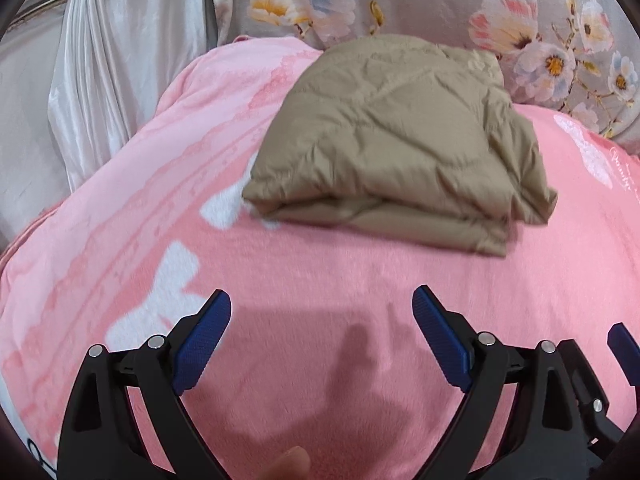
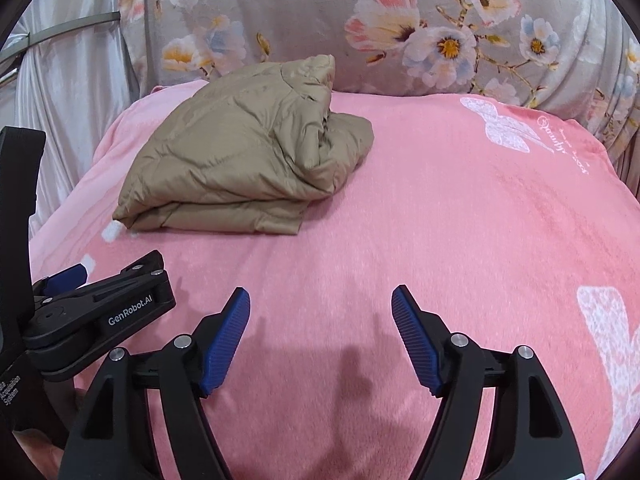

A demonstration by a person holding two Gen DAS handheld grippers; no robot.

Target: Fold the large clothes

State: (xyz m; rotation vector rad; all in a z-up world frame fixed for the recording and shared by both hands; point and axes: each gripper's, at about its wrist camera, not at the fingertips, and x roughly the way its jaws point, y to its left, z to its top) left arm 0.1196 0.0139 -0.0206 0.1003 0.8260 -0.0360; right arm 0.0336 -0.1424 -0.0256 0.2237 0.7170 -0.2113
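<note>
One tan quilted garment [image 1: 396, 136] is being seen folded into a thick bundle, lying on one pink blanket [image 1: 320, 280] patterned with white butterflies; in the right wrist view the same garment [image 2: 240, 160] is being shown toward the far left part of the blanket [image 2: 440, 220], near the blanket's far edge. Two grippers are being held low over the near part of the blanket, well apart from the garment. The left gripper [image 1: 322, 336] is being held with its two blue-padded fingers spread wide, nothing between them; its body is also being caught at the left edge of the right wrist view [image 2: 100, 308]. The right gripper [image 2: 320, 340] is likewise being held with its two fingers apart and nothing gripped. Behind the blanket, one grey floral cover [image 2: 360, 20] is being seen standing upright, and one pale satin curtain [image 1: 100, 80] is being seen hanging at the far left.
</note>
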